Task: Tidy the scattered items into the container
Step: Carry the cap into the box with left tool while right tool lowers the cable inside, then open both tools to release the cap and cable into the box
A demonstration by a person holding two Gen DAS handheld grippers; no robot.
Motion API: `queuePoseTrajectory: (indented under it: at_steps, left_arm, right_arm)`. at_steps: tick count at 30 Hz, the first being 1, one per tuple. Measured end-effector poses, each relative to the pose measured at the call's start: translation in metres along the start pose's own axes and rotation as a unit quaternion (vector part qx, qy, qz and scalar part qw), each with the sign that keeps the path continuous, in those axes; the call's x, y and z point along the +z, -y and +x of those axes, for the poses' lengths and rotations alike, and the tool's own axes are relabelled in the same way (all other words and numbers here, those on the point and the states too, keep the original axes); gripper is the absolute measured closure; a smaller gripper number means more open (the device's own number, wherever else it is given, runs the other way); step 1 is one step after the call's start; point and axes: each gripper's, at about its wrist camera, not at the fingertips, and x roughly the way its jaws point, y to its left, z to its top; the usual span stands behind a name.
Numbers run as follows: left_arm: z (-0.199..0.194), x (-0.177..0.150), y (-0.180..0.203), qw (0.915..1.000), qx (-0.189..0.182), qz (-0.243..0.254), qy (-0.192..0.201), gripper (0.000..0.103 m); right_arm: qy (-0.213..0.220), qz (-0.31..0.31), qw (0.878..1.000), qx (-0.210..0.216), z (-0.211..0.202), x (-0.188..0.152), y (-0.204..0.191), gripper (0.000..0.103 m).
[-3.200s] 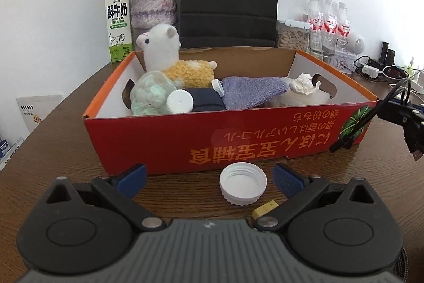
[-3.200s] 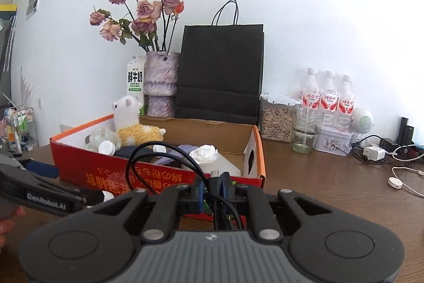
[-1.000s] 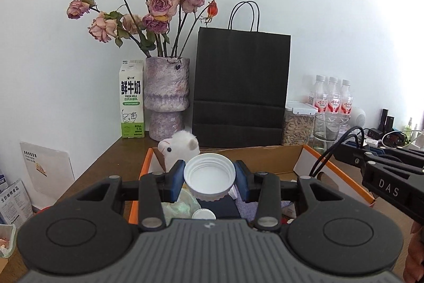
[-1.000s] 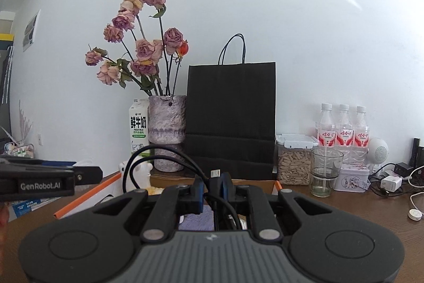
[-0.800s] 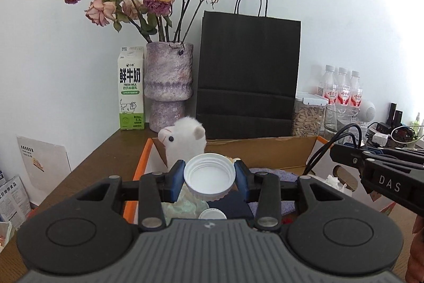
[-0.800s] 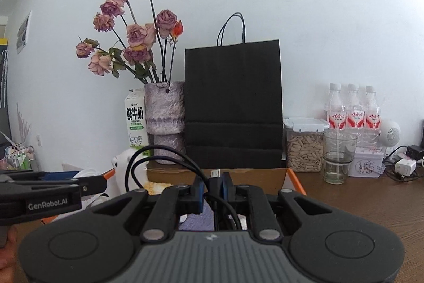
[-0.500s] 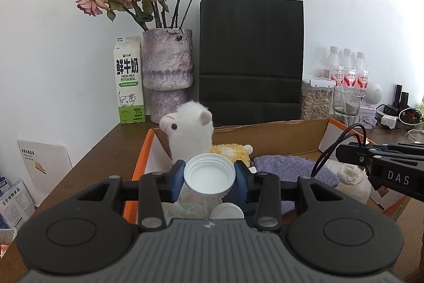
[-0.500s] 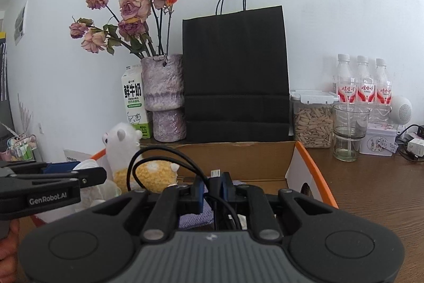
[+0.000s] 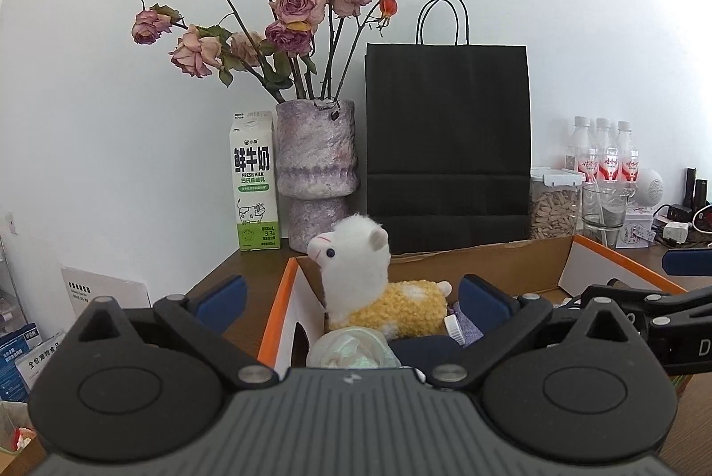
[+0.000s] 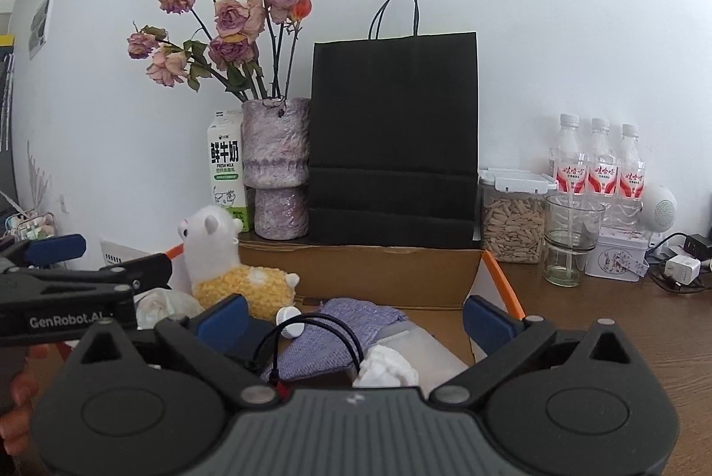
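Looks like someone's home, a lived-in room rather than a lab. Along the back edge of the wooden surface [image 10: 600, 320] by a plain white wall sit a vase of dried roses [image 9: 316, 164], a fresh milk carton [image 9: 253, 182], a black paper shopping bag [image 10: 394, 137], a jar of seeds [image 10: 511, 222], three drink bottles [image 10: 598, 164] and phone chargers [image 10: 681, 266] near the right corner.

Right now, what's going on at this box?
A person holds a gripper in each hand over the cardboard box. The left gripper and right gripper have just been opening; both now stand wide open with nothing between their fingers. A black cable lies on the purple cloth in the box below the right gripper, beside the plush llama. The white cap the left gripper held a second ago is out of sight.
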Motion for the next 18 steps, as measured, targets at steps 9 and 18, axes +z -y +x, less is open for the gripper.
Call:
queuePoseTrajectory:
  at_steps: [9, 18]
  left_arm:
    - [0.000, -0.005, -0.006, 0.9999, 0.005, -0.009, 0.000, 0.000]
    - [-0.009, -0.005, -0.005, 0.9995, 0.023, -0.004, 0.021, 0.000]
  right_arm:
    - [-0.004, 0.000, 1.000, -0.003, 0.002, -0.004, 0.000, 0.000]
    - [0.006, -0.007, 1.000, -0.007, -0.003, -0.005, -0.004, 0.000]
